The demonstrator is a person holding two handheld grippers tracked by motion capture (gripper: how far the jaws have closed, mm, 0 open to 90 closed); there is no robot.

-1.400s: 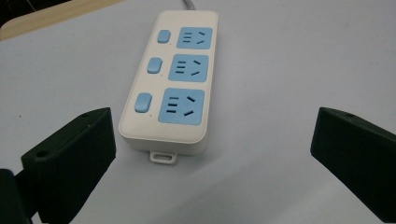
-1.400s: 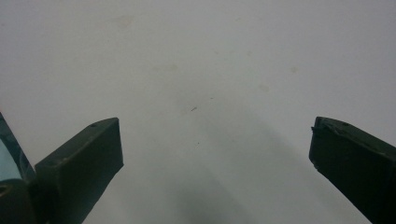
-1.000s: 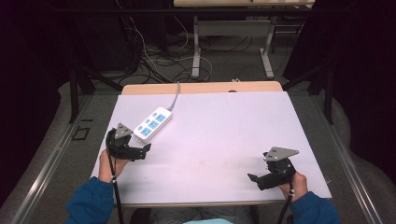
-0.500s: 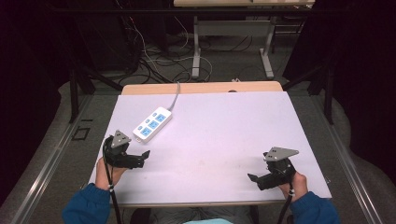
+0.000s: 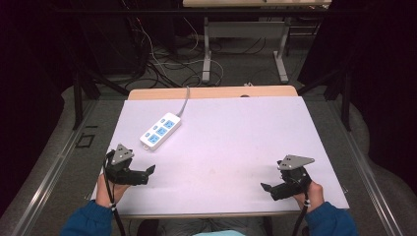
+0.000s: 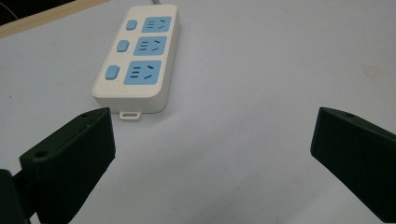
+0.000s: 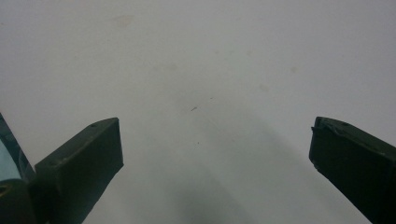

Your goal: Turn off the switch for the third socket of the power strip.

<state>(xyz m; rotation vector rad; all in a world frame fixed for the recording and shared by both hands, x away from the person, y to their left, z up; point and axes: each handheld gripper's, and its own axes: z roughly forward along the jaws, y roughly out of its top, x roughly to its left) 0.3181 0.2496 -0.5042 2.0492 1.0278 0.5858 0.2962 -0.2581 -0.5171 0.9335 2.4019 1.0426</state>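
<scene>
A white power strip (image 5: pixel 160 131) with blue sockets lies on the white table top (image 5: pixel 226 142) at the back left, its grey cable (image 5: pixel 183 104) running off the far edge. In the left gripper view the power strip (image 6: pixel 138 60) sits just beyond the jaws, toward the left one. My left gripper (image 5: pixel 149 174) rests near the front left edge, open and holding nothing, a short way in front of the strip. My right gripper (image 5: pixel 266 189) sits at the front right, open over bare table. Its jaws stand wide apart in the right gripper view (image 7: pixel 212 154).
The table's wooden back edge (image 5: pixel 211 92) shows behind the white top. Beyond it on the floor lie tangled cables (image 5: pixel 162 64) and the legs of another table (image 5: pixel 206 54). A metal rail (image 5: pixel 54 167) runs along the left side.
My left gripper has drawn back toward the front edge, away from the power strip, and turned its jaws to the right. The right gripper has stayed put.
</scene>
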